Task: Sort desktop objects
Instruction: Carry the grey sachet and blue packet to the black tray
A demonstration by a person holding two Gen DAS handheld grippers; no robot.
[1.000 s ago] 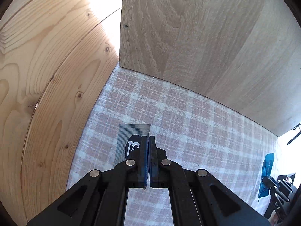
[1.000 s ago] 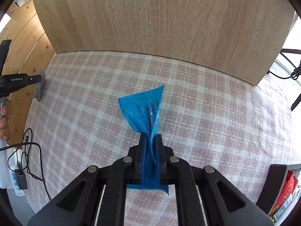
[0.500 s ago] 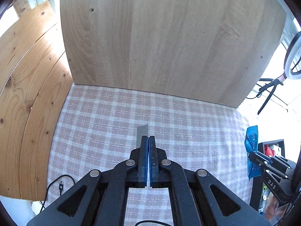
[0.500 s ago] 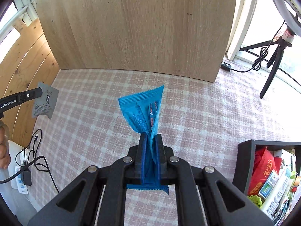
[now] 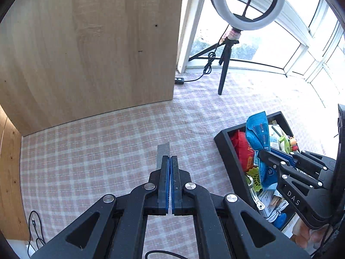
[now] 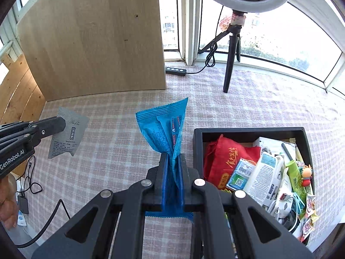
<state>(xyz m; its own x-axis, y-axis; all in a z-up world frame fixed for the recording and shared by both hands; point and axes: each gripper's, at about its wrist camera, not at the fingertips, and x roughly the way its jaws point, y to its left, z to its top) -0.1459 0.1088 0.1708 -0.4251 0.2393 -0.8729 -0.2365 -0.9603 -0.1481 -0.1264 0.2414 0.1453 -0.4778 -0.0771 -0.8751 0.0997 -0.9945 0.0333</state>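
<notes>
My left gripper (image 5: 170, 158) is shut on a flat grey sachet (image 5: 162, 153), seen edge-on here and as a grey printed packet in the right wrist view (image 6: 68, 135), held above the checked tablecloth. My right gripper (image 6: 173, 155) is shut on a blue snack wrapper (image 6: 165, 128) that sticks up from the jaws. In the left wrist view that wrapper (image 5: 257, 133) hangs over the black box (image 5: 228, 151). The black box (image 6: 197, 144) sits to the right, full of packets and small items.
A tall wooden panel (image 6: 97, 43) stands at the back left. A ring light on a tripod (image 6: 231, 43) stands at the back, with a cable and a remote (image 6: 175, 71) on the cloth. Cables (image 6: 32, 185) hang at the left table edge.
Both grippers have swung right with their packets. The black box and the ring light have come fully into view, and the blue wrapper is now over the box.
</notes>
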